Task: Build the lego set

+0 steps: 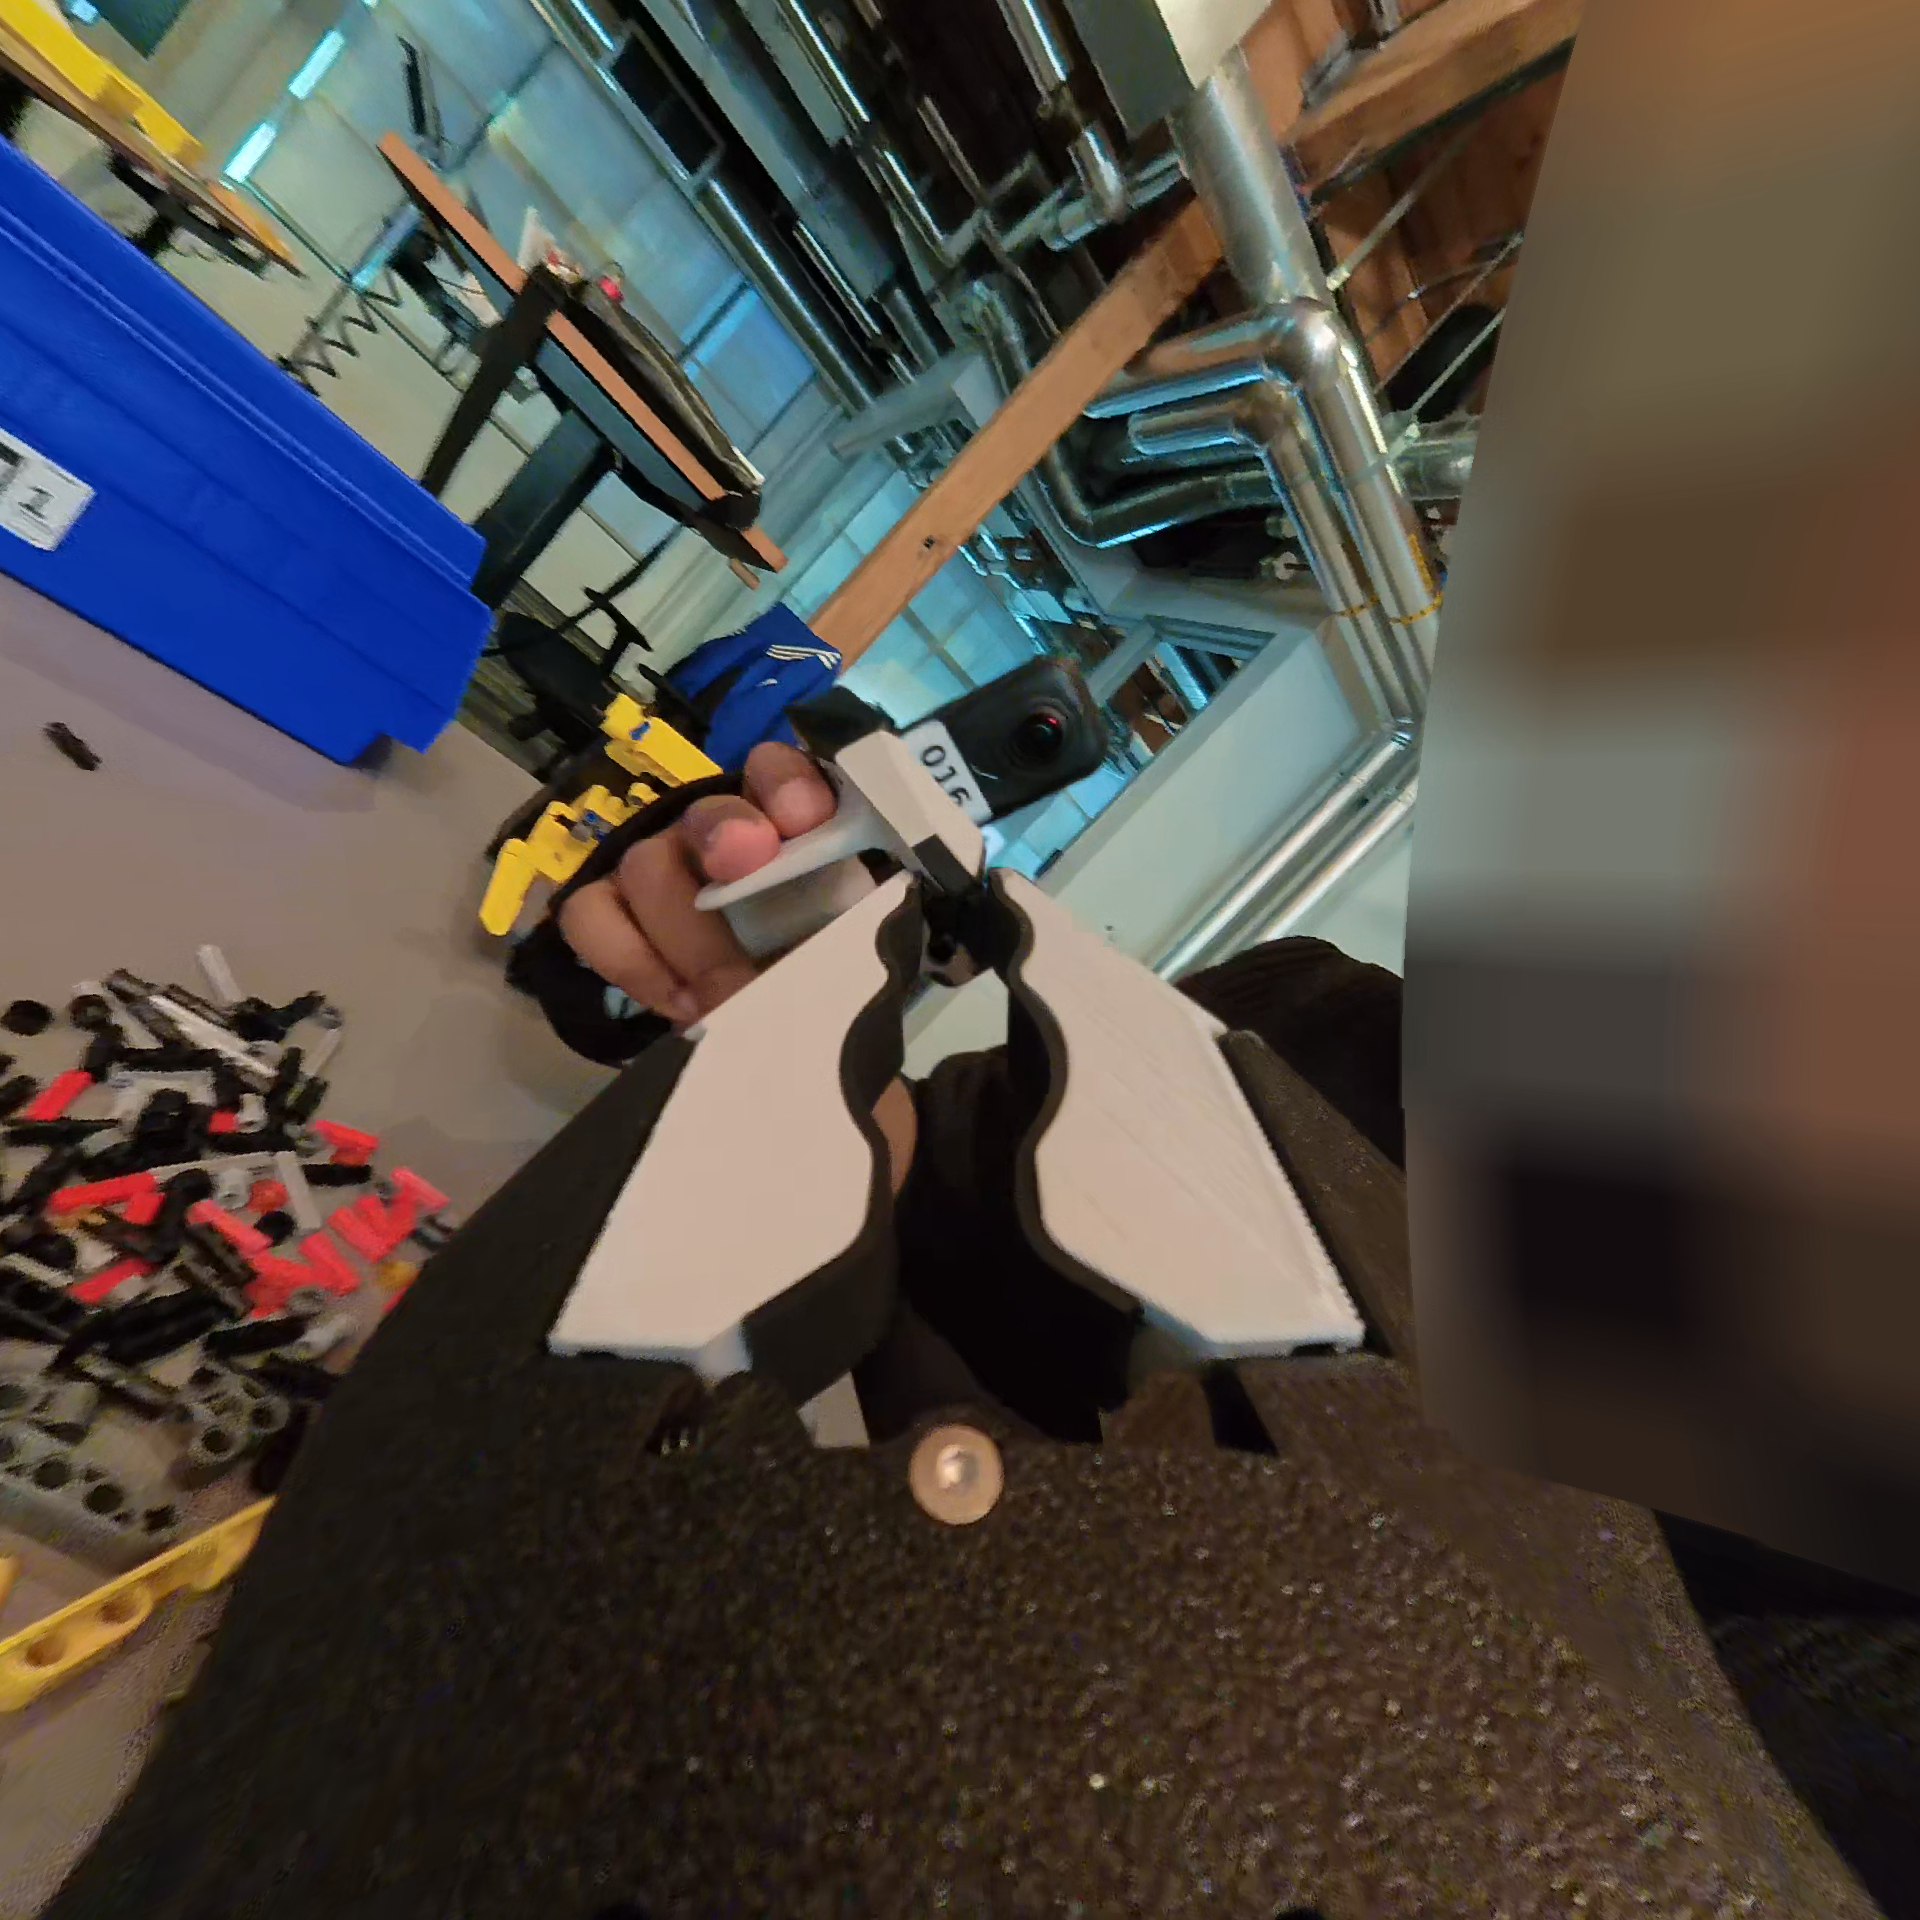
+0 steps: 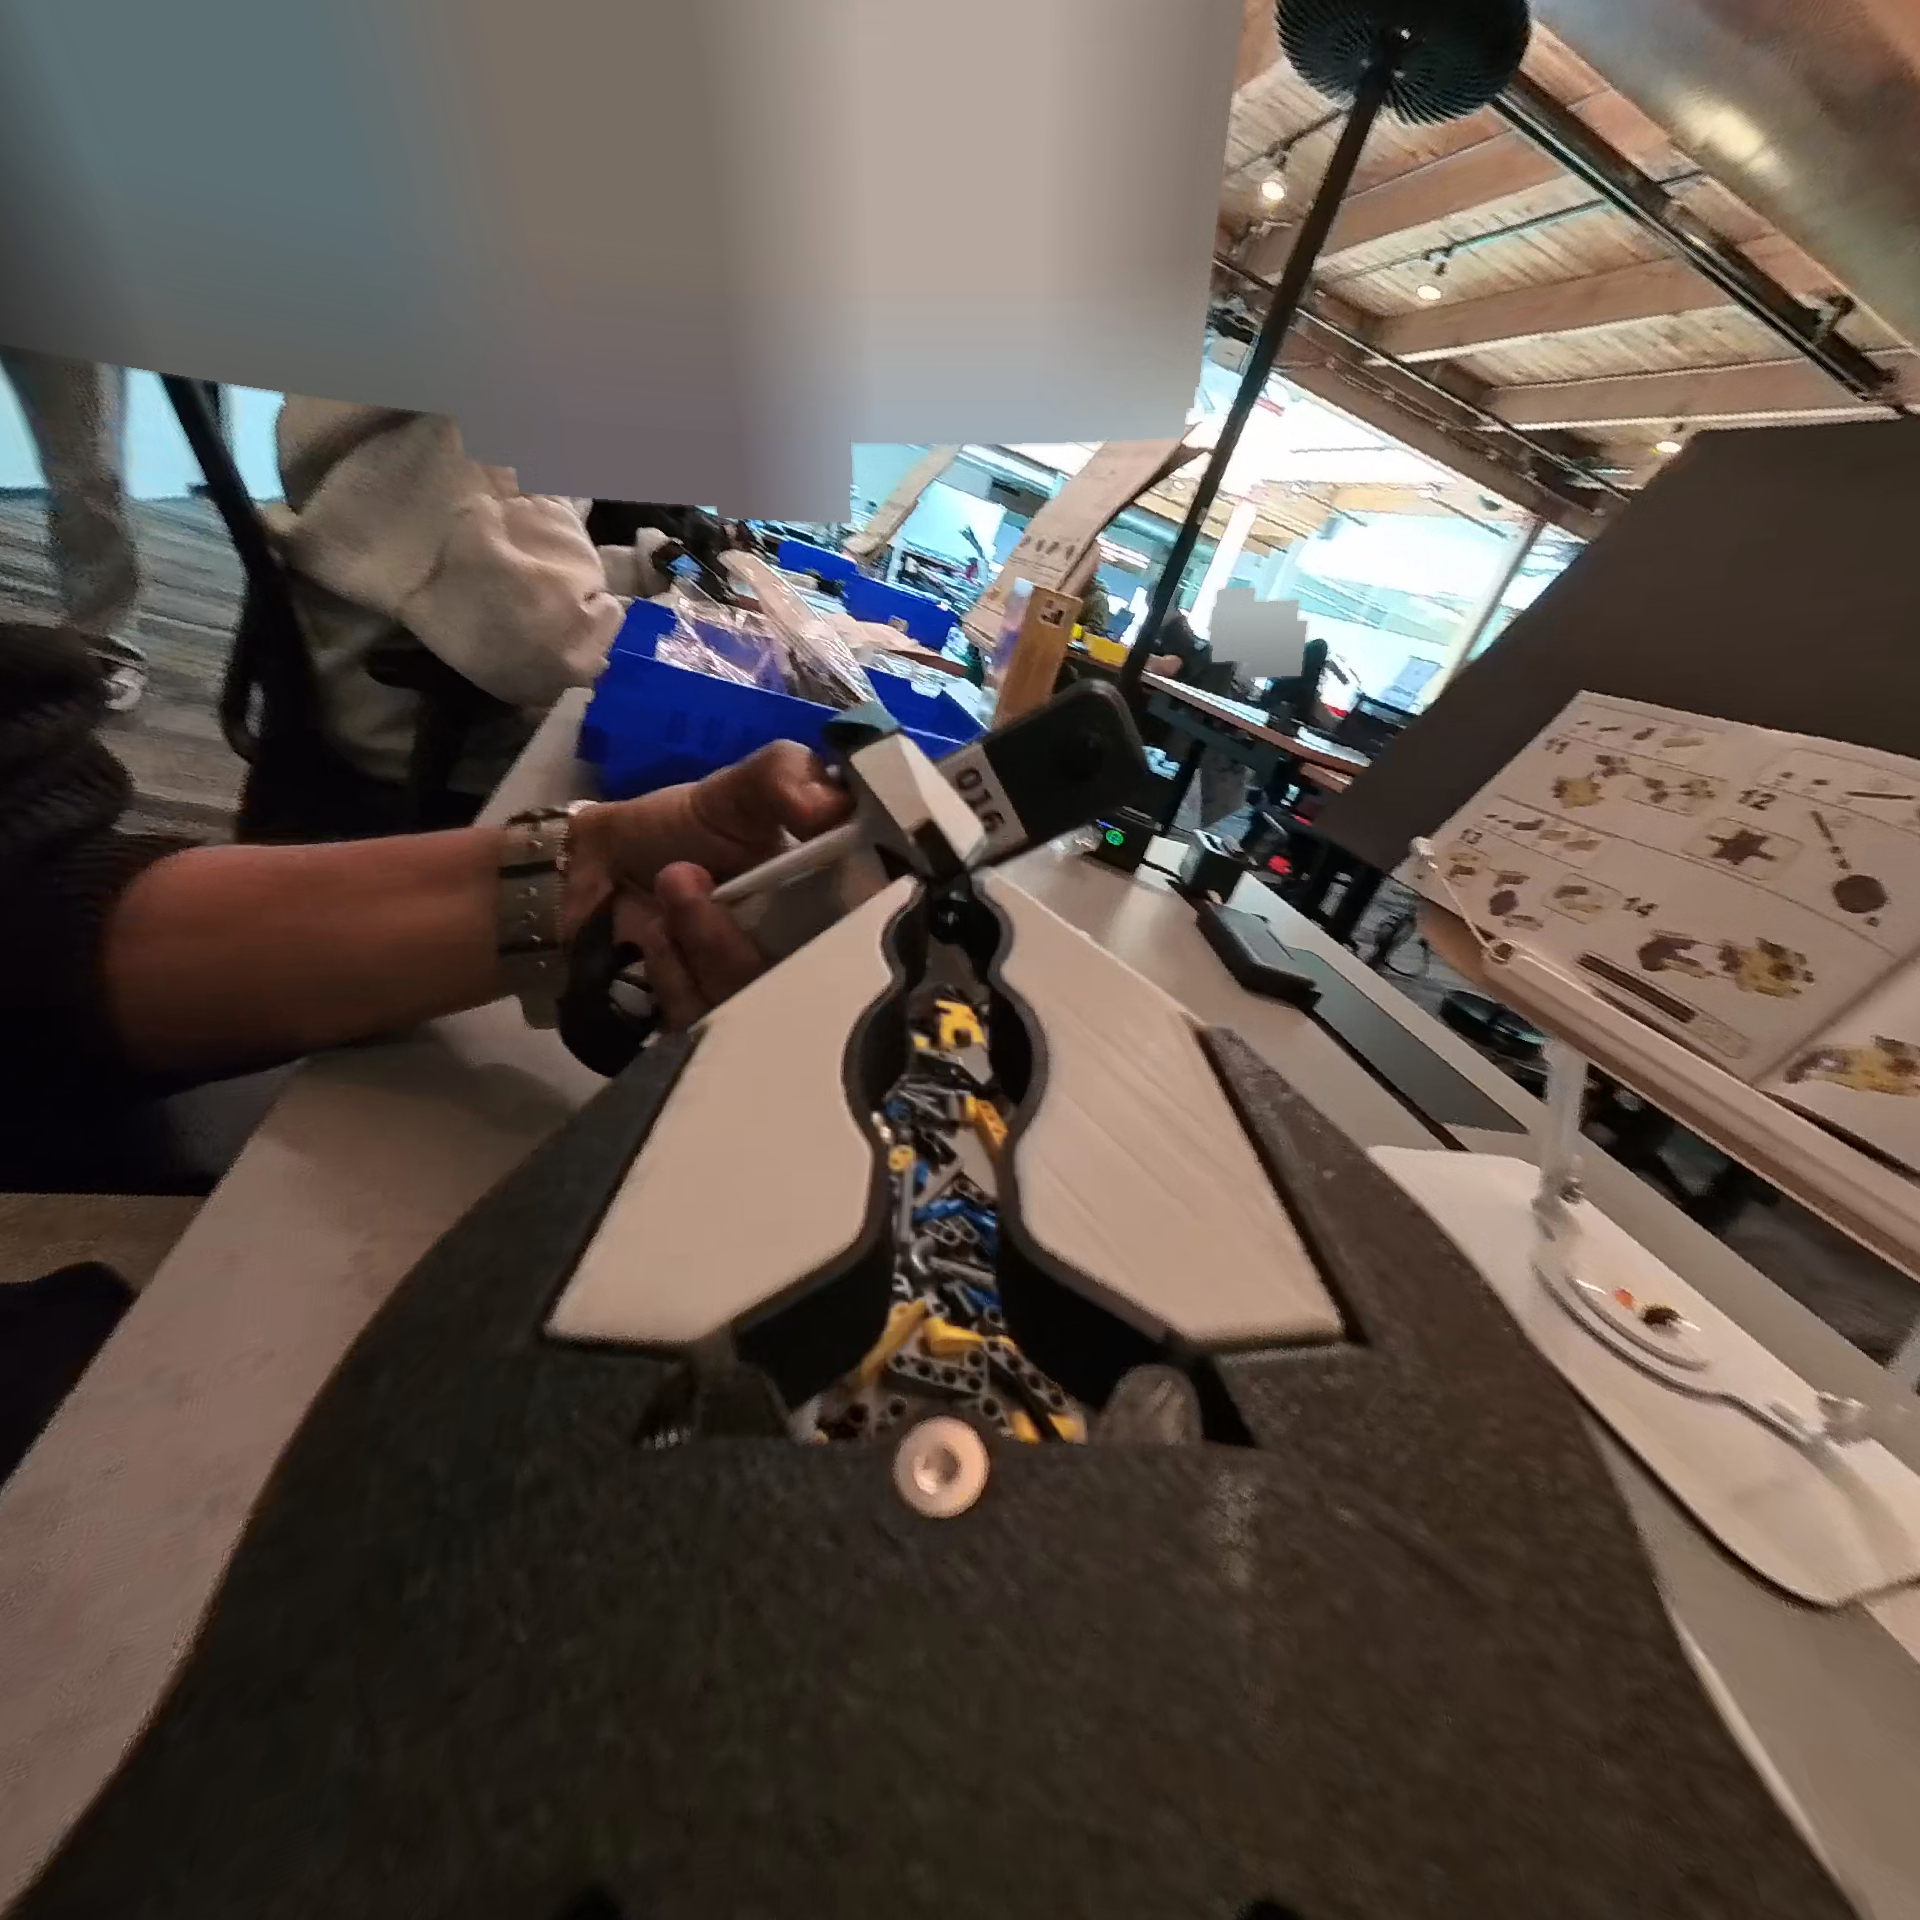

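My left gripper (image 1: 956, 891) and my right gripper (image 2: 951, 891) face each other tip to tip above a grey table (image 1: 208, 831). Each is shut on a small black piece (image 1: 951, 925) that also shows in the right wrist view (image 2: 948, 920). I cannot tell whether it is one piece or two joined. In each view the other gripper's black camera body (image 1: 1023, 738) (image 2: 1075, 743) shows just behind the tips, held by a hand (image 1: 665, 914) (image 2: 675, 894). A yellow part-built model (image 1: 582, 821) lies behind that hand.
A pile of red, black and grey building pieces (image 1: 177, 1195) and a yellow beam (image 1: 94, 1631) lie at the left. A blue bin (image 1: 208, 499) stands behind. A pile of yellow, blue and grey pieces (image 2: 951, 1216) lies under the right gripper. An open instruction booklet (image 2: 1662, 894) stands at the right. Less than 4 cm separates the two grippers' tips.
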### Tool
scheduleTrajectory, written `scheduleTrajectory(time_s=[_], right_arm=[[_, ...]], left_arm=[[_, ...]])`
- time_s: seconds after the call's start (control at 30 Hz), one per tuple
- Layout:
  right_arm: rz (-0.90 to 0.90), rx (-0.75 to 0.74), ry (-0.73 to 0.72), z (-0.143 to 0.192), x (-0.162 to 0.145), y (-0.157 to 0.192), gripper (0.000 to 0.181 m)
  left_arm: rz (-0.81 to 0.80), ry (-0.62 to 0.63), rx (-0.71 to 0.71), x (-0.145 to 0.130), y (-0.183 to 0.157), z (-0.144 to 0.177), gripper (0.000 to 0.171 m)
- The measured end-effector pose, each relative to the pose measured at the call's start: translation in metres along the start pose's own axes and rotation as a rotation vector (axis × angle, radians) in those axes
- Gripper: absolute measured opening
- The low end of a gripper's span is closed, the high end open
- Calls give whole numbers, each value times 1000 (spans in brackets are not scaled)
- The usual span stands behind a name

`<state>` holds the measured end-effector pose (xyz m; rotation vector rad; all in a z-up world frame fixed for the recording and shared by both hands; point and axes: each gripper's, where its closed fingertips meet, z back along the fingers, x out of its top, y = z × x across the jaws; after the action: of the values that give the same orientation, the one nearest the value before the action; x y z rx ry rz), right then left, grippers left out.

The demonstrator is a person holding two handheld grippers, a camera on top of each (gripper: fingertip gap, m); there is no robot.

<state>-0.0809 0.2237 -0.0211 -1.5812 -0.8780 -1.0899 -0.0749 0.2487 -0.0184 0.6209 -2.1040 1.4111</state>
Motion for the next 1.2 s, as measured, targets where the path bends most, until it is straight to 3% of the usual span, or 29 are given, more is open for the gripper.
scheduleTrajectory(time_s=[0.13,0.33,0.5,0.77,0.87,1.2], right_arm=[[-34,50,-47,3,8,6,5],[45,-60,-8,-1,2,-6,7],[78,-97,2,-5,-1,-6,29],[122,-188,63,-7,-14,-17,29],[101,-240,49,-3,-13,-27,30],[-123,-414,-97,33,2,-75,28]], left_arm=[[16,5,-57,-2,-7,-3,12],[13,-50,-9,7,2,1,10],[26,-106,4,15,7,3,10],[28,-142,90,20,21,8,9],[2,-176,158,26,29,15,0],[-24,-198,204,31,32,23,0]])
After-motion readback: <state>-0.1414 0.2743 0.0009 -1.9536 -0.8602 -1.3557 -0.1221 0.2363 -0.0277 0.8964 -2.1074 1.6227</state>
